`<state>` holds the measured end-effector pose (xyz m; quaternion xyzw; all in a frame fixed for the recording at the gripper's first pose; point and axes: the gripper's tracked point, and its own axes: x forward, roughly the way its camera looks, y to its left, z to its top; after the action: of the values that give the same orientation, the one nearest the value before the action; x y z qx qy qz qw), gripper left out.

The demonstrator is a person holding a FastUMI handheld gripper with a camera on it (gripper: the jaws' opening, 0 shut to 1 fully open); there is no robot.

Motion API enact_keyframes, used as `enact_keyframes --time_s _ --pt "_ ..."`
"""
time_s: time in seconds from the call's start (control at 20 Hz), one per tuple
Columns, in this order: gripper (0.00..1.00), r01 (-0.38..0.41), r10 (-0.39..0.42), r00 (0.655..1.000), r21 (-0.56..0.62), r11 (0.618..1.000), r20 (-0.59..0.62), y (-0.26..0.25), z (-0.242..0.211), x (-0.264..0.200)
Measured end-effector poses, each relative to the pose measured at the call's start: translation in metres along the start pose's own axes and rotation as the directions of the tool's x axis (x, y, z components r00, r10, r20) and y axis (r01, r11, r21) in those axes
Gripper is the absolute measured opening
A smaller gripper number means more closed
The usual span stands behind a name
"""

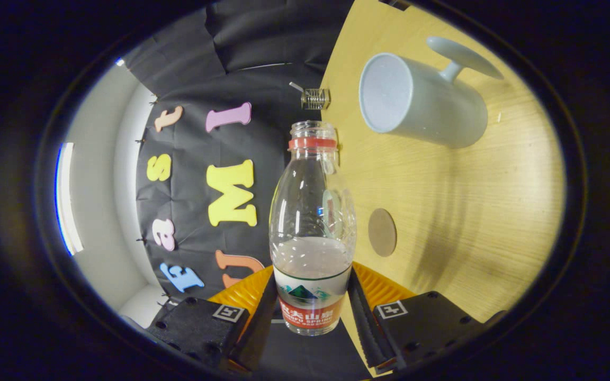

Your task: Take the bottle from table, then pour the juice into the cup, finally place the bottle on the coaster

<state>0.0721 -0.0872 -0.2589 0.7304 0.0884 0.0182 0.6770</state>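
A clear plastic bottle [311, 233] with no cap and a red neck ring sits between my fingers, and my gripper [311, 309] is shut on it at its labelled lower part. Liquid fills only the lower portion of the bottle. The view is rolled, so the wooden table [469, 211] appears turned on its side. A pale grey cup [421, 100] with a handle stands on the table beyond the bottle's mouth, its opening facing the camera. A round brown coaster [382, 232] lies on the table just beside the bottle's body.
A small metal spring-like clip [314, 98] sits at the table's edge near the black cloth wall [220, 106]. A white wall [101, 211] shows beyond the cloth. Bare wood stretches between the coaster and the cup.
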Motion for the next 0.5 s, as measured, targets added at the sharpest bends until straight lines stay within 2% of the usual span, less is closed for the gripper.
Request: enact_keyframes --time_s 0.5 --pt "0.76 -0.044 0.041 0.999 0.09 0.995 0.03 0.0117 0.0076 -0.001"
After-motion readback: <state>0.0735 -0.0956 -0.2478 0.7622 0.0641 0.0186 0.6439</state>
